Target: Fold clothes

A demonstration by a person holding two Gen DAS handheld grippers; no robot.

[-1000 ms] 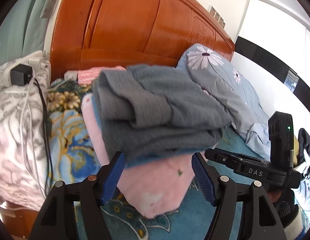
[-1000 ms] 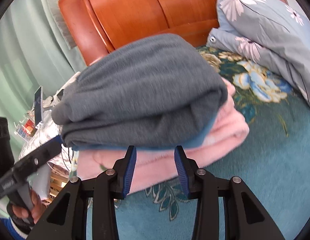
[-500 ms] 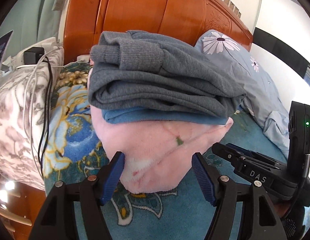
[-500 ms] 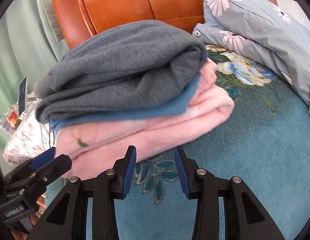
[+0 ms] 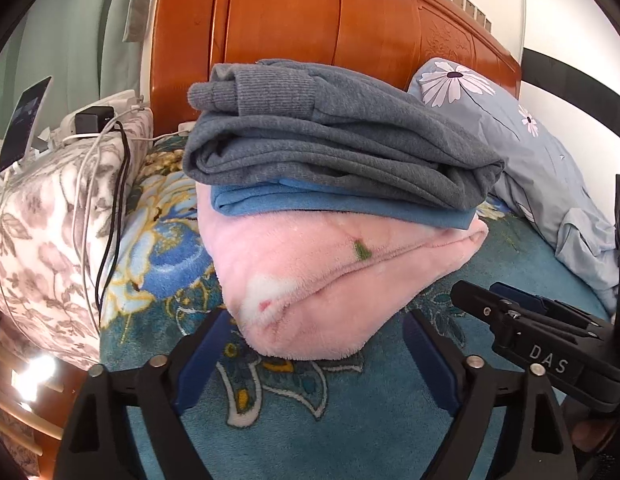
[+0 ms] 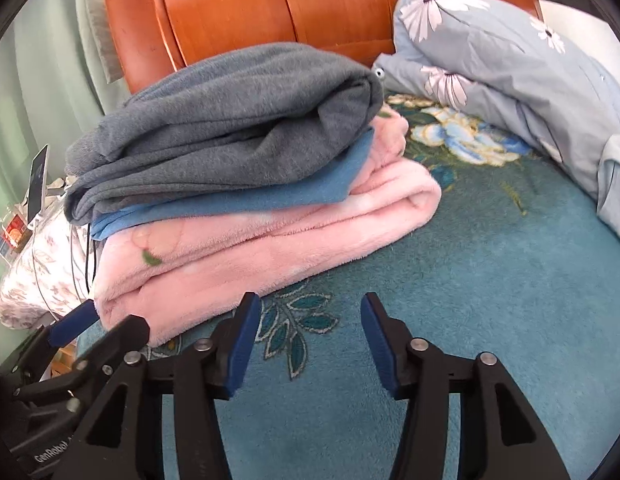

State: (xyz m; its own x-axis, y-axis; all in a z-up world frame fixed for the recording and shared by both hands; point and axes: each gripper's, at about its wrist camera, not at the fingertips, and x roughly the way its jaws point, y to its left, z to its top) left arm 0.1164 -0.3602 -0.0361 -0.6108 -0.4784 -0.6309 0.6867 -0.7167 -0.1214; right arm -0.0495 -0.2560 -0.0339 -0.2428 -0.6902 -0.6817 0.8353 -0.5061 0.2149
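A folded stack lies on the teal floral bedspread (image 6: 449, 320). The grey sweater (image 5: 329, 140) is on top, a blue garment (image 5: 310, 204) under it, and a thick pink fleece (image 5: 329, 272) at the bottom. My left gripper (image 5: 311, 356) is open, and the near corner of the pink fleece reaches just between its blue fingertips. My right gripper (image 6: 310, 332) is open over bare bedspread, a little short of the pink fleece (image 6: 270, 248), with nothing between its fingers. Each gripper shows in the other's view: the right gripper (image 5: 509, 312) and the left gripper (image 6: 82, 320).
An orange wooden headboard (image 5: 310, 20) stands behind the stack. A grey-blue quilt with daisy print (image 6: 509, 60) is bunched at the right. At the left, a grey-patterned cushion (image 5: 42, 208) carries cables and a charger (image 5: 94, 118), with a propped screen (image 5: 24, 120) beyond.
Both grippers have pulled back from the stack, which now rests whole on the bed. The right jaws have spread a little wider. The grey sweater stays on top.
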